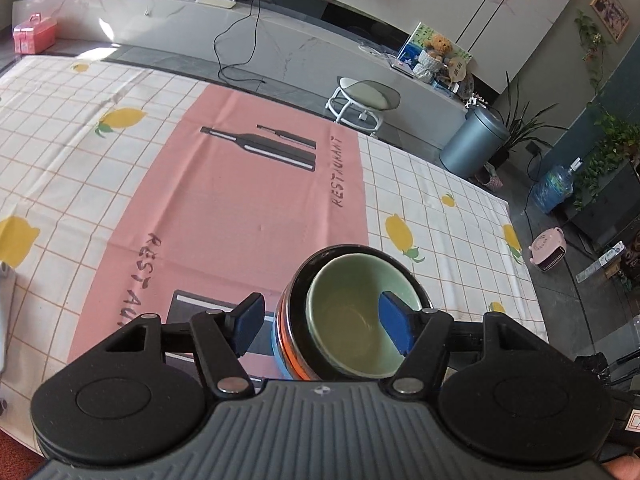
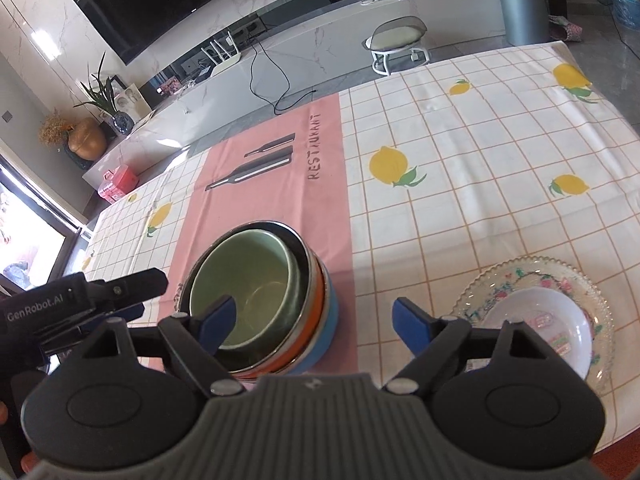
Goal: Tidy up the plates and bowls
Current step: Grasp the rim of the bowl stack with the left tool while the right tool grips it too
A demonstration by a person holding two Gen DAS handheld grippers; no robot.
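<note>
A pale green bowl (image 1: 352, 316) (image 2: 248, 272) sits nested inside a stack of bowls (image 1: 294, 320) (image 2: 320, 312) with dark, orange and blue rims, on the pink mat. My left gripper (image 1: 324, 320) is open, its right finger inside the green bowl and its left finger outside the stack. My right gripper (image 2: 316, 322) is open and empty above the stack, its left finger over the green bowl. A small white bowl (image 2: 548, 328) rests on a clear glass floral plate (image 2: 520, 276) at the right. The left gripper also shows in the right wrist view (image 2: 120, 288).
The table carries a white lemon-print cloth (image 1: 72, 152) (image 2: 480, 160) with a pink placemat (image 1: 240, 200) (image 2: 280, 200). Beyond the far edge stand a stool (image 1: 362, 100) (image 2: 396, 46) and a grey bin (image 1: 472, 144).
</note>
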